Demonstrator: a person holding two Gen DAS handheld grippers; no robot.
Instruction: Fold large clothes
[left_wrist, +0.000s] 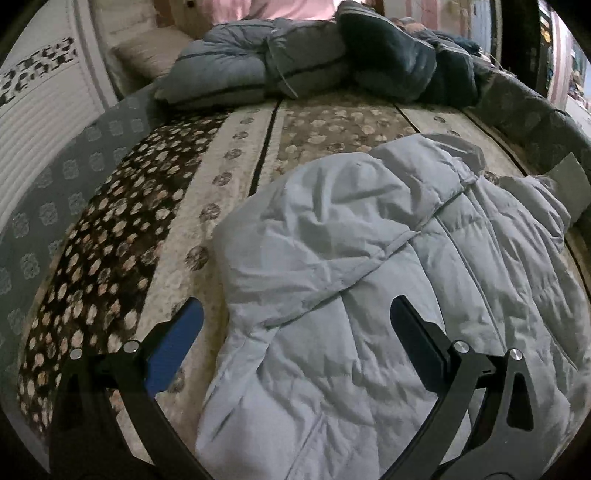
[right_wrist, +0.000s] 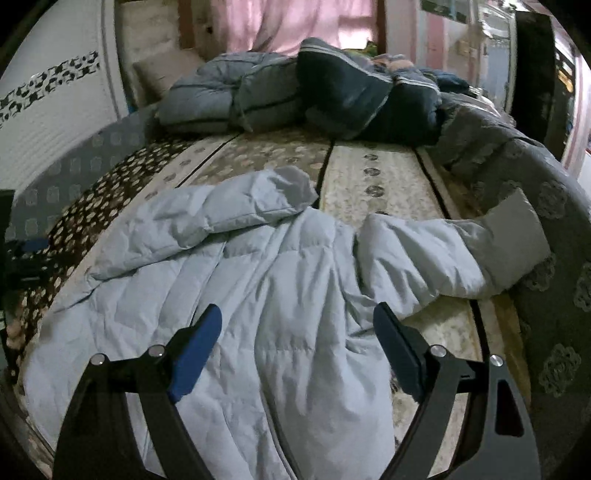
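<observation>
A pale blue quilted jacket lies spread and rumpled on the patterned bed cover. In the left wrist view one sleeve is folded across its body, and my left gripper hovers open above the jacket's left edge with nothing between its fingers. In the right wrist view the jacket fills the middle, one sleeve folded over at upper left and the other sleeve stretched out to the right. My right gripper stands wide open over the jacket's lower body, holding nothing.
A heap of grey and dark blue padded clothes sits at the far end of the bed. A grey patterned blanket runs along the right side. A white wall panel borders the left. Pink curtains hang behind.
</observation>
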